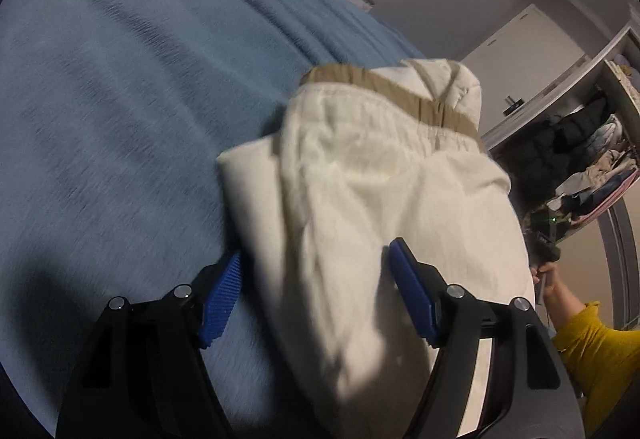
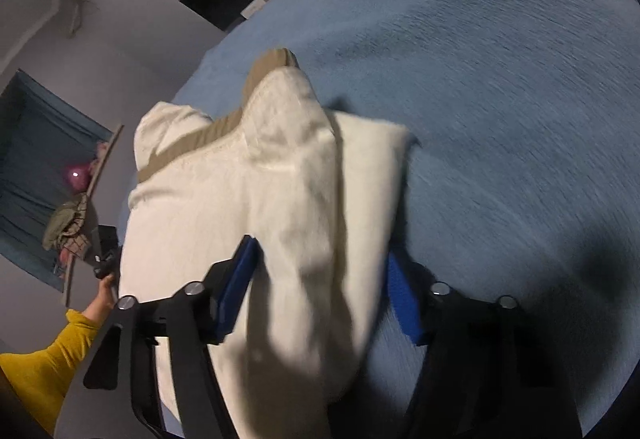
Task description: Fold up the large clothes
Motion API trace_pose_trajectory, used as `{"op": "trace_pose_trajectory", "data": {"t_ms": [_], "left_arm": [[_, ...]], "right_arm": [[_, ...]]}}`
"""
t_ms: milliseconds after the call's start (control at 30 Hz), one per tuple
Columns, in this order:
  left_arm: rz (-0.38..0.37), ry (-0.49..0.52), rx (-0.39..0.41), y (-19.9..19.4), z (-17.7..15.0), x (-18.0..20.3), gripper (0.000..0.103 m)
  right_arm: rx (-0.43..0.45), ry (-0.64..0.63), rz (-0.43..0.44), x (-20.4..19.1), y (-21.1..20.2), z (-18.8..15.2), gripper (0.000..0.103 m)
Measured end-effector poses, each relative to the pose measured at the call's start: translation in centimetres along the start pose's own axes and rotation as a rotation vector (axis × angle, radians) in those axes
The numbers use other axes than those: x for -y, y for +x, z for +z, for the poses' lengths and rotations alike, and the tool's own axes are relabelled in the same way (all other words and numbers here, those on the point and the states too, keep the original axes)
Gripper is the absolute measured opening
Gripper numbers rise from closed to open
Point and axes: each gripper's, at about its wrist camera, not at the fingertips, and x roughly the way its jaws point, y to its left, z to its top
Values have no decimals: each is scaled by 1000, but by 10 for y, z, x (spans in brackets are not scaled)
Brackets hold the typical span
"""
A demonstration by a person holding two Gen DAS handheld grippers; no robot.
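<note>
Two tools are on the job and both stand spread, neither one pinching cloth as far as I can see. My left tool point(image 1: 316, 279) has its blue pads wide apart on either side of a hanging swath of the cream trousers point(image 1: 360, 179), and my right tool point(image 2: 320, 279) looks much the same, jaws apart with the fabric running down between them. Whether the cloth drapes over the tool bodies below the frame I cannot tell. The garment lies on the blue blanket point(image 1: 120, 99) of the bed, near its edge, bunched into a thick pad with the tan waistband point(image 1: 348, 73) showing at the far end and a layer doubled over it. I judge the fold to be well along: the legs seem already brought up over the seat, so the bulk is compact. What is left, I would say, is to square the loose flap at the side, flatten the top layer, and perhaps make one last fold. Both views are smeared by motion, so fine creases are beyond me.
</note>
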Motion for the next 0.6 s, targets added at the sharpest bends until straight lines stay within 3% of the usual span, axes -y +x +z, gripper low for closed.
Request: {"op": "trace_pose_trajectory", "data": {"t_ms": [167, 233, 300, 333, 467, 600], "left_arm": [[7, 33, 2, 32, 21, 9, 68], [16, 56, 3, 34, 22, 13, 55], [15, 85, 12, 31, 20, 22, 30], [13, 112, 15, 28, 21, 26, 25], [89, 214, 10, 25, 23, 57, 14], [107, 266, 23, 4, 19, 76, 11]], "right_arm": [[14, 11, 20, 2, 19, 14, 51], [17, -10, 7, -2, 21, 12, 40], [29, -34, -2, -9, 17, 9, 30], [43, -70, -24, -16, 12, 7, 23], [101, -211, -136, -54, -5, -2, 13], [172, -277, -165, -81, -32, -14, 9]]}}
